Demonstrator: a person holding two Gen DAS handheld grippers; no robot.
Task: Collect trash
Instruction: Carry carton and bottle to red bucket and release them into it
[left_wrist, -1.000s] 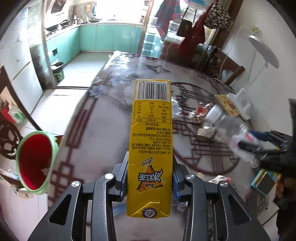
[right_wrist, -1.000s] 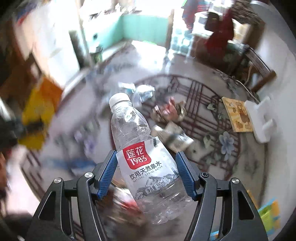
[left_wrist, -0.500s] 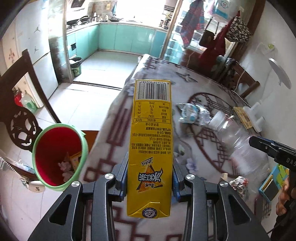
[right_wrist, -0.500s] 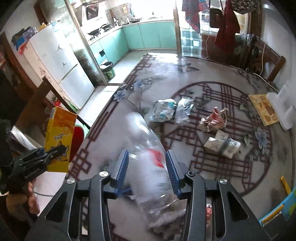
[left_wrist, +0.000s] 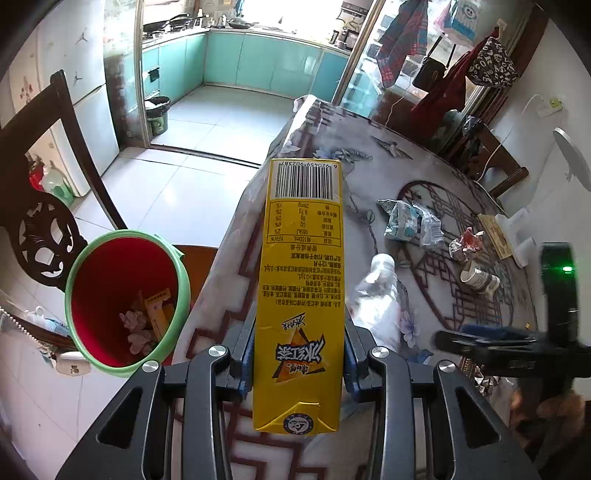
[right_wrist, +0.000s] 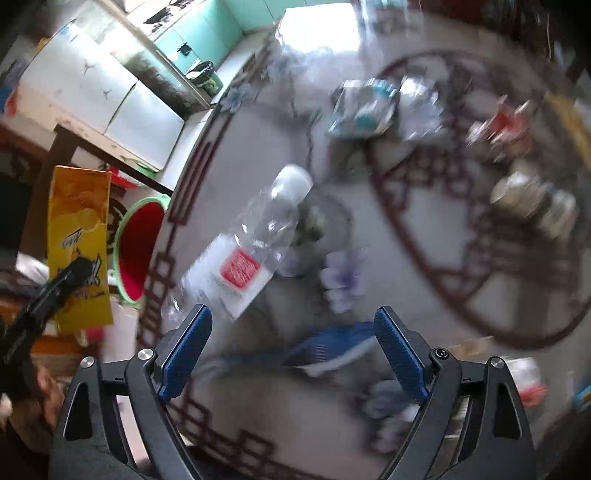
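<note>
Carton (left_wrist: 301, 295) yellow, boxy, clamped in left jaws | clear bottle (right_wrist: 243, 254) free, right jaws opening

My right gripper (right_wrist: 291, 350) jaws are opening, nothing between the blue pads (right_wrist: 188, 343). A clear plastic bottle (right_wrist: 251, 251) with a red label lies ahead on the patterned table (right_wrist: 424, 258), blurred. At far left the left gripper (right_wrist: 55, 291) clamps a yellow carton (right_wrist: 79, 221). A red bin (right_wrist: 142, 243) with a green rim sits beside the table edge. Crumpled wrappers (right_wrist: 365, 107) lie farther back.
</note>
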